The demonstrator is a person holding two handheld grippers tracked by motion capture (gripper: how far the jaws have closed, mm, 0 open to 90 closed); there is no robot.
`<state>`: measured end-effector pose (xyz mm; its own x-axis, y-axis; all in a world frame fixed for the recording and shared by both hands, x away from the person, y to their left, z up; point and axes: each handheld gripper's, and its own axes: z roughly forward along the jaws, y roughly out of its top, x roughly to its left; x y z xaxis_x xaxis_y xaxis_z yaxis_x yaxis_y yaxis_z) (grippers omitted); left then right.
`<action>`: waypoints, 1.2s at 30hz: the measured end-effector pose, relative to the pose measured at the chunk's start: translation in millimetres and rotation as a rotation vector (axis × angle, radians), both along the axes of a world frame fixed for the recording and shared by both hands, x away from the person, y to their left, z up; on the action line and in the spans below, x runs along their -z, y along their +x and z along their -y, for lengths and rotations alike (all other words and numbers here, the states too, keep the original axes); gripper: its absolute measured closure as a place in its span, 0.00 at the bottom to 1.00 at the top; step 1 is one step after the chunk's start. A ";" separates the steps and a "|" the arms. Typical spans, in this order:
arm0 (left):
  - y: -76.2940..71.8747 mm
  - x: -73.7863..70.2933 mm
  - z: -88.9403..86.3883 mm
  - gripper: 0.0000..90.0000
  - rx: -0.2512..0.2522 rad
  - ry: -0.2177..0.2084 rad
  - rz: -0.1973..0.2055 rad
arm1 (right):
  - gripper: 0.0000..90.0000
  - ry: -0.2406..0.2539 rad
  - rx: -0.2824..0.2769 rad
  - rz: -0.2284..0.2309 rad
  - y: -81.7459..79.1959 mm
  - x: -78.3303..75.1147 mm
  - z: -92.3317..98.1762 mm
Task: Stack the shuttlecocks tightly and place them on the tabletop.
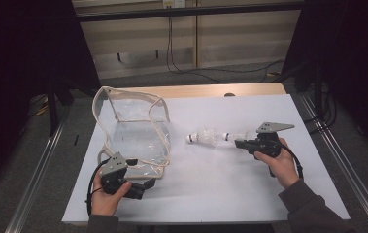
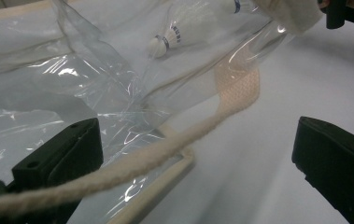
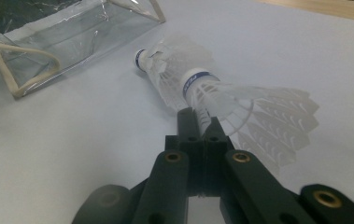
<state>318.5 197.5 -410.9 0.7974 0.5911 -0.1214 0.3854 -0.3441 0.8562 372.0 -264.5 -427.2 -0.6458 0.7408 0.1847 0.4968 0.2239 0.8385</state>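
A clear plastic bag with cream trim stands on the white table top, at its left. Two white shuttlecocks with blue-banded corks lie nested, one behind the other, right of the bag. My right gripper is shut on the feather skirt of the nearer shuttlecock; the farther shuttlecock points its cork at the bag. My left gripper sits at the bag's near corner. Its jaws stand wide open, and the bag's cream rope handle runs between them over the left jaw.
The white table top ends in a wooden strip at the back. Metal rails run along both sides of the table. The right half of the table top behind the right hand holds nothing.
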 end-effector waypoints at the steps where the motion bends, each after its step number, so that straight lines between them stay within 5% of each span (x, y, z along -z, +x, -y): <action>1: 0.0 0.0 0.0 0.02 0.000 0.000 0.001 | 1.00 -0.002 0.000 0.000 0.3 -0.1 -0.2; 36: 0.6 0.3 0.7 0.02 -0.003 -0.001 0.001 | 1.00 -0.001 -0.012 -0.006 11.5 3.2 -7.5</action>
<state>319.1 196.8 -411.2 0.7956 0.5935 -0.1215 0.3857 -0.3417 0.8570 383.5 -257.0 -430.4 -0.6533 0.7335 0.1877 0.4990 0.2307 0.8354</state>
